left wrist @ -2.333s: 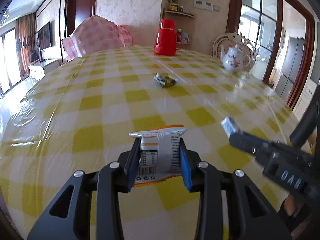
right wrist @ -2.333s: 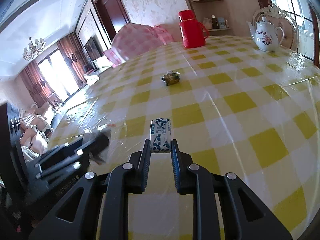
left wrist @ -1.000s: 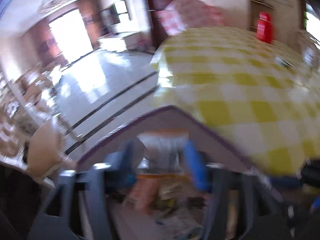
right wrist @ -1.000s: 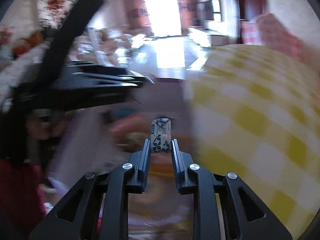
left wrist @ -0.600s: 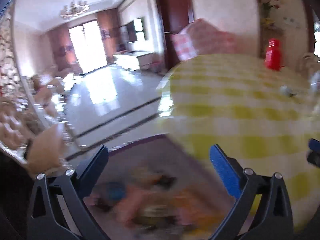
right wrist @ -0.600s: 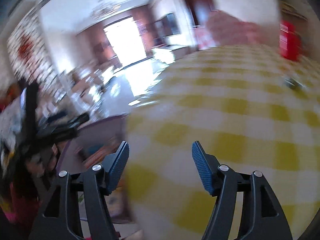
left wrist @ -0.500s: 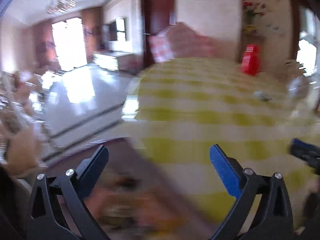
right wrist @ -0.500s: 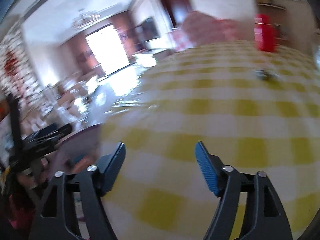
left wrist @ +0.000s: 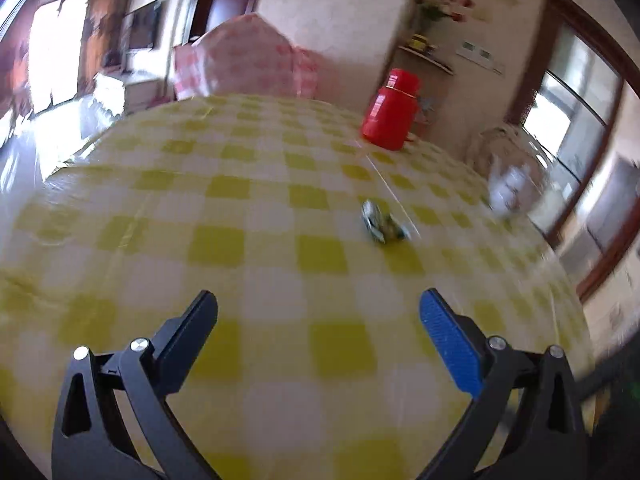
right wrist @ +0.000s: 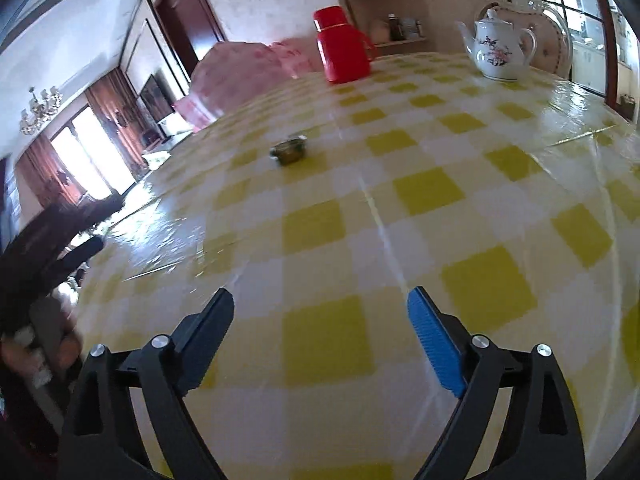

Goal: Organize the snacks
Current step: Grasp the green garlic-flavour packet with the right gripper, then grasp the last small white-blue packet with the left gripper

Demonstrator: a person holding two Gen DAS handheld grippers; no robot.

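Observation:
One small green snack packet (left wrist: 382, 226) (right wrist: 289, 150) lies near the middle of the yellow-checked table (left wrist: 224, 240) (right wrist: 460, 184). My left gripper (left wrist: 319, 300) hovers over the near part of the table, open wide and empty, with the packet ahead and a little to the right. My right gripper (right wrist: 321, 296) is also over the near table; its jaws are opening and nothing is between them. The packet lies far ahead of it, slightly left. The left gripper shows as a dark blur (right wrist: 60, 248) at the left edge of the right wrist view.
A red thermos (left wrist: 392, 110) (right wrist: 342, 50) stands at the table's far side. A white flowered teapot (right wrist: 498, 46) stands far right, blurred in the left wrist view (left wrist: 510, 188). A pink checked chair cover (left wrist: 244, 60) rises behind the table.
Both grippers held packets over a purple box of snacks beside the table, let them go with jaws spreading wide, then swung back over the table towards the green packet.

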